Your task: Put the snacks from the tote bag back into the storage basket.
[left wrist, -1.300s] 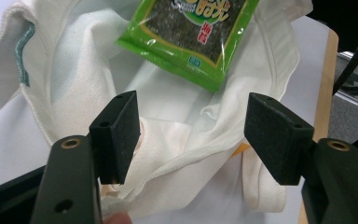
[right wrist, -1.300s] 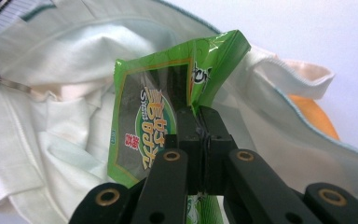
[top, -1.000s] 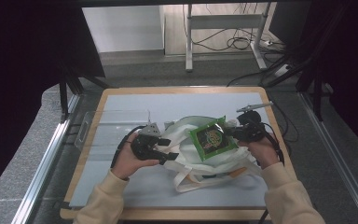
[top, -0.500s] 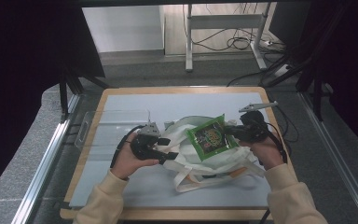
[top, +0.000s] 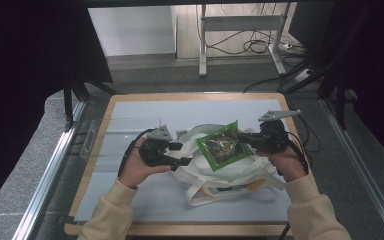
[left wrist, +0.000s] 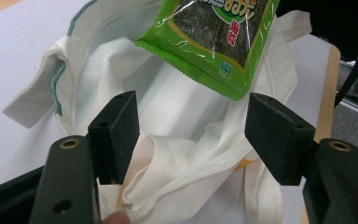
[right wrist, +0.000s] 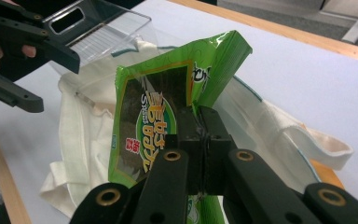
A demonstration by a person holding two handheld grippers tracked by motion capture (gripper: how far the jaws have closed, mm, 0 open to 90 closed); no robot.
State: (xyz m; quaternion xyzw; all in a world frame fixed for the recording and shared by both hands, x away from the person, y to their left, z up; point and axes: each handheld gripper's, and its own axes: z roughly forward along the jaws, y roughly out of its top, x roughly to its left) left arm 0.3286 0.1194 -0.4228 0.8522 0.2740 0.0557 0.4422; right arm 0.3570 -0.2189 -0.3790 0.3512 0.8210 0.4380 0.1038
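A green seaweed snack packet (top: pixel 225 147) hangs over the open mouth of a white cloth tote bag (top: pixel 230 175) that lies crumpled on the table. My right gripper (top: pixel 243 137) is shut on the packet's edge; in the right gripper view the jaws (right wrist: pixel 200 126) pinch the green foil (right wrist: pixel 144 126) above the bag (right wrist: pixel 74 121). My left gripper (top: pixel 182 156) is at the bag's left side. In the left gripper view it (left wrist: pixel 193 135) stands open, the bag's cloth (left wrist: pixel 177 144) lies between and below the pads, and the packet (left wrist: pixel 214 42) hangs just beyond.
A clear plastic tray (top: pixel 92 142) sits at the table's left edge, also seen behind the bag in the right gripper view (right wrist: pixel 98 28). The pale mat (top: pixel 145 200) has a wooden rim (top: pixel 190 96). The bag's straps (top: pixel 205 192) trail toward the front.
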